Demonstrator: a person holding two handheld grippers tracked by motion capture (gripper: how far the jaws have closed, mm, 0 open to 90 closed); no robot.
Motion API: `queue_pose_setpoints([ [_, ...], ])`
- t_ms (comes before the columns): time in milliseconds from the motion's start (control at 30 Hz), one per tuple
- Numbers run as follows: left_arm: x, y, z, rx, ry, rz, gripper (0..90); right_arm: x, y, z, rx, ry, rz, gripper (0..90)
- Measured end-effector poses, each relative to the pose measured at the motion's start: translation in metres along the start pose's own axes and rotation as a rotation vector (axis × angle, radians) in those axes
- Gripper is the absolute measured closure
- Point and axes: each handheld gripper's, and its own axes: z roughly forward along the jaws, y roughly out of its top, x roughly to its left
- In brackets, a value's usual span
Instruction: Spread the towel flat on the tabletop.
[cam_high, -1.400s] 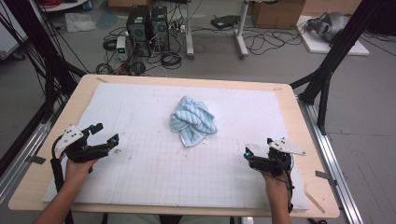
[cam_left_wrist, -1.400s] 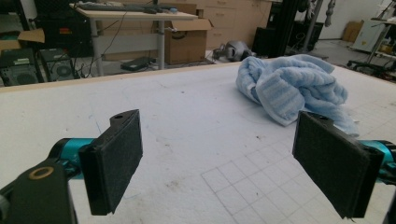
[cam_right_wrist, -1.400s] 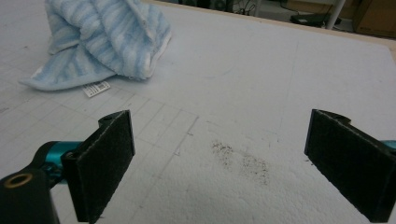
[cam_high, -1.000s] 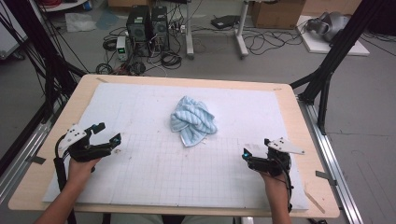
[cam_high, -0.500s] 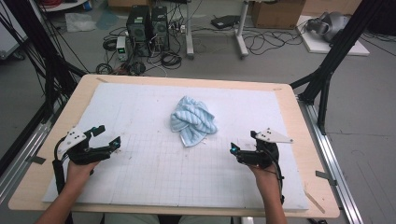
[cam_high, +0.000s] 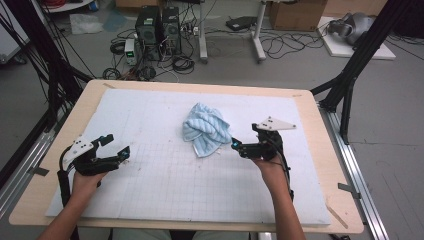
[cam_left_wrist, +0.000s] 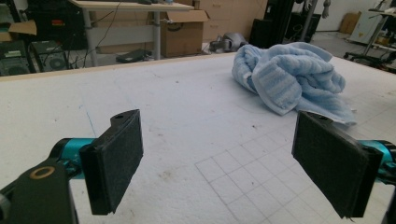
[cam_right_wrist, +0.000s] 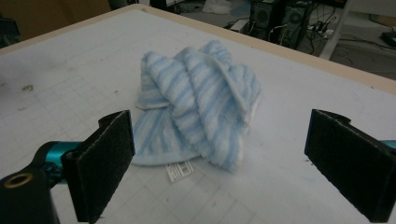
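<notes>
I can read no text, brand or number anywhere. The small white care tag (cam_right_wrist: 180, 172) at the lower centre, under the crumpled light-blue striped towel (cam_right_wrist: 205, 112), carries print too fine to read.

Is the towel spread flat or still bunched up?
Bunched up: the blue towel sits in a crumpled heap on the mat, folds piled over each other.

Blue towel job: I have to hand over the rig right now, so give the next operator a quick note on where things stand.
Right gripper: open, empty, right beside the blue towel, jaws facing it.
Left gripper: open, empty, well off at the mat's left side.
Towel: crumpled in a heap mid-mat, white label poking out at its near edge.
Done: nothing gripped or spread yet.
Left: probably grab the towel and lay it flat or fold it.
</notes>
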Motion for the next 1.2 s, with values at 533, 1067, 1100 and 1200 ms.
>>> queue_pose_setpoints([
  [533, 0.0, -0.001, 0.005, 0.013, -0.011, -0.013, 17.7, 0.012, 0.02, 0.098, 0.223, 0.028, -0.142, 21.4],
  [1067, 0.003, -0.003, 0.005, 0.017, -0.01, -0.025, 18.3, 0.014, 0.022, 0.157, 0.39, -0.035, -0.171, 60.4],
  [1100, 0.004, -0.002, 0.004, 0.014, -0.006, -0.028, 18.3, 0.013, 0.023, 0.153, 0.384, 0.022, -0.124, 67.0],
  [1200, 0.006, -0.002, 0.004, 0.012, -0.001, -0.032, 18.3, 0.013, 0.025, 0.142, 0.358, 0.097, -0.065, 69.5],
])
